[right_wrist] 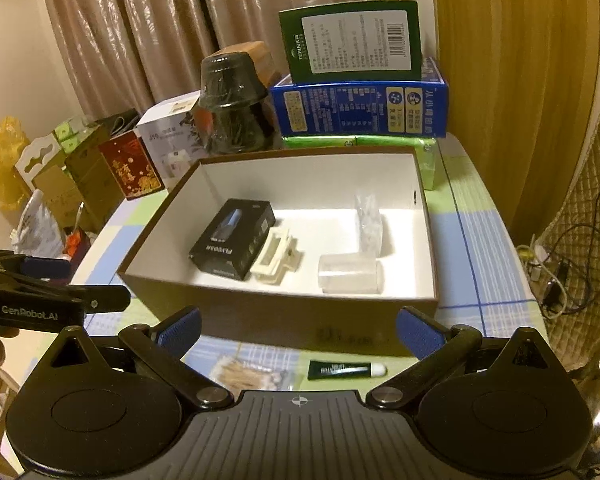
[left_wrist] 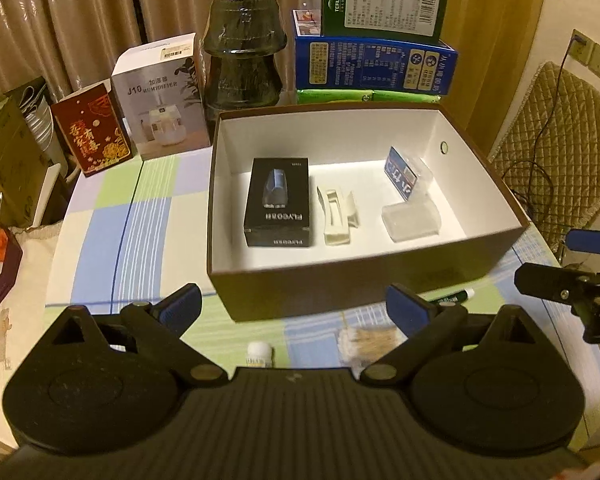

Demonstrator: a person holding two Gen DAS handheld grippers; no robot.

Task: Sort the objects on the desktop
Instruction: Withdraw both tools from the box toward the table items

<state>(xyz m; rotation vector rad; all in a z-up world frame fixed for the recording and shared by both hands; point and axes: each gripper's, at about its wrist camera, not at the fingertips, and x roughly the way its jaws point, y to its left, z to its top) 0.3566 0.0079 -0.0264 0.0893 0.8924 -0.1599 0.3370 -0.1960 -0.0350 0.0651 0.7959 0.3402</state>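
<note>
Two handheld grippers hover over a checked tablecloth point(left_wrist: 112, 216) before an open brown cardboard box point(left_wrist: 340, 280) with a white interior. The left gripper point(left_wrist: 294, 308) has its blue-padded jaws spread wide with nothing between them; the right gripper point(right_wrist: 298, 330) likewise holds its jaws wide apart and empty. The left tool's black body, seen in the right wrist view, carries the lettering "GenRobot.AI".

Inside the box lie a black carton point(left_wrist: 278, 202) printed "FLYCO", a cream plastic tray point(left_wrist: 338, 216) just beside it, a frosted clear container point(left_wrist: 412, 220) on its side and a clear packet with a blue label point(left_wrist: 402, 174) leaning near the box's right wall.

Outside the box, on the cloth near the grippers, rest a bag of cotton swabs point(right_wrist: 252, 374), a small dark green tube with a white cap point(right_wrist: 346, 370) whose print is too blurred to read, and a small white-capped bottle point(left_wrist: 259, 354).

Behind the box stand a white carton point(left_wrist: 162, 100) marked "J10 HUMIDIFIER", a red gift box with gold Chinese characters point(left_wrist: 94, 132), a stack of dark wrapped bowls point(left_wrist: 242, 50), a blue box point(left_wrist: 374, 64) on green packs, and a green "TERUN" carton point(left_wrist: 384, 0) with a barcode label.
</note>
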